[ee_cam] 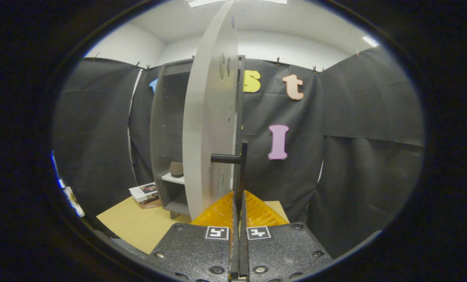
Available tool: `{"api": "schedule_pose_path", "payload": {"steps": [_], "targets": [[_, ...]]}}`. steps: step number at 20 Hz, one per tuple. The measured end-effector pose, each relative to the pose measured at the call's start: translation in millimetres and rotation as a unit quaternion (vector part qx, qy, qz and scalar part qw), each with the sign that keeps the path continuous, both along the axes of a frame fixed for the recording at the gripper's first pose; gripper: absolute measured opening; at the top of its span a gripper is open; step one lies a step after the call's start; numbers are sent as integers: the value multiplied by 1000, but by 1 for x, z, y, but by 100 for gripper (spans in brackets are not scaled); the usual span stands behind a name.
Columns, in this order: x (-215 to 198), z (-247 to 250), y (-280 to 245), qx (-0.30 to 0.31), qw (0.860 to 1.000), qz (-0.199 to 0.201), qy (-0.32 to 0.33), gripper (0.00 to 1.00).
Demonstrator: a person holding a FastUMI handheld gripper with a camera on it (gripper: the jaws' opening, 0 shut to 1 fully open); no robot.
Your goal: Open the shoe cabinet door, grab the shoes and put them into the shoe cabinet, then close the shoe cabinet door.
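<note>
Both fingers [222,213] pinch door handle [242,172].

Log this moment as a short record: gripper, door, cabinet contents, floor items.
gripper: gripper with fingers closed together on the thin black handle bar
door: cabinet door swung open, edge-on ahead of the fingers
handle: black handle on the door's edge
cabinet: shoe cabinet open
contents: one brown shoe on a white shelf
floor items: stacked books beside the cabinet
</note>
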State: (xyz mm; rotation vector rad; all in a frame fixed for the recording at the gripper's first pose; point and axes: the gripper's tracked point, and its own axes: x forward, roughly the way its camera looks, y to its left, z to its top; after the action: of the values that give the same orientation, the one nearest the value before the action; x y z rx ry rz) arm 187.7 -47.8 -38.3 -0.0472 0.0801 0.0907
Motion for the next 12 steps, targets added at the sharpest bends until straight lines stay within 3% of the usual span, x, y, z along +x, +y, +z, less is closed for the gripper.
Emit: {"api": "schedule_pose_path", "payload": {"steps": [4, 12], "targets": [[2, 0, 3, 11, 999, 43, 6, 4], [-4, -2, -9, 13, 1000, 7, 13, 9]]}}
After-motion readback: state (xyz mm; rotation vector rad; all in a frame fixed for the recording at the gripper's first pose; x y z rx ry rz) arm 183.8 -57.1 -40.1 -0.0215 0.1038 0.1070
